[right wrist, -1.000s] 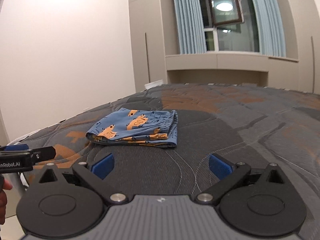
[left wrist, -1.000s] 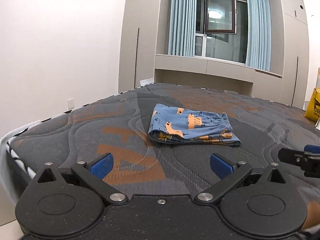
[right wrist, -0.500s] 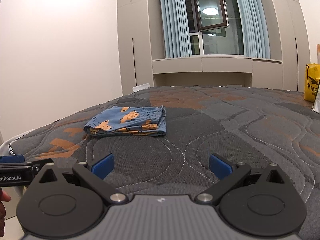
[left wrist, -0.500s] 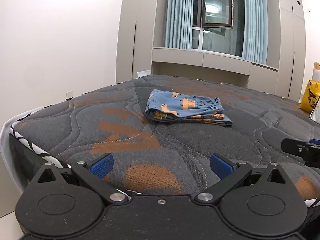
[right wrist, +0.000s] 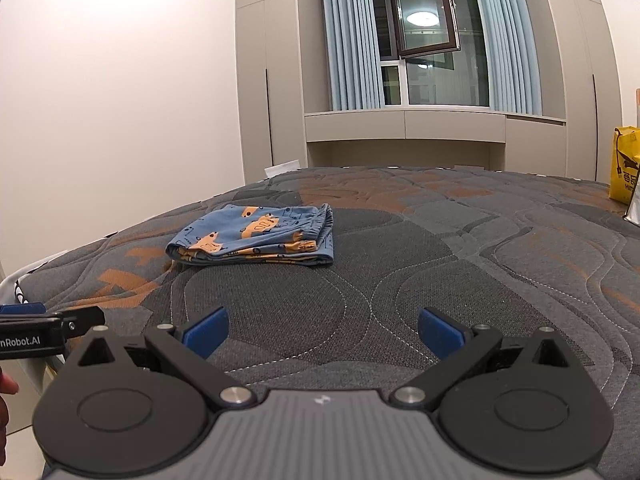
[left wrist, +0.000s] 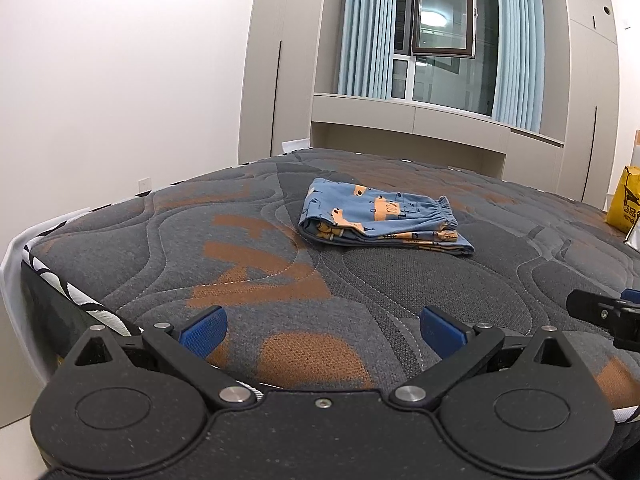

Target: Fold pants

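Note:
Blue pants (left wrist: 376, 218) with orange prints lie folded into a small flat stack on the grey and orange quilted mattress (left wrist: 256, 272). In the right wrist view the same pants (right wrist: 256, 236) rest left of centre, elastic waistband to the right. My left gripper (left wrist: 322, 330) hovers open over the mattress's near edge, well short of the pants, with nothing between its blue pads. My right gripper (right wrist: 322, 330) is also open and empty, back from the pants. Each gripper shows at the edge of the other's view: the right gripper (left wrist: 608, 312) and the left gripper (right wrist: 52, 326).
The mattress's left corner and edge (left wrist: 44, 276) drop off beside a white wall. A yellow bag (right wrist: 625, 168) stands at the far right of the bed. Cabinets, blue curtains and an open window (left wrist: 442, 24) line the far wall.
Both grippers have pulled back and lowered away from the folded pants, which now look smaller and farther off. The pants have not moved. Both grippers stay open.

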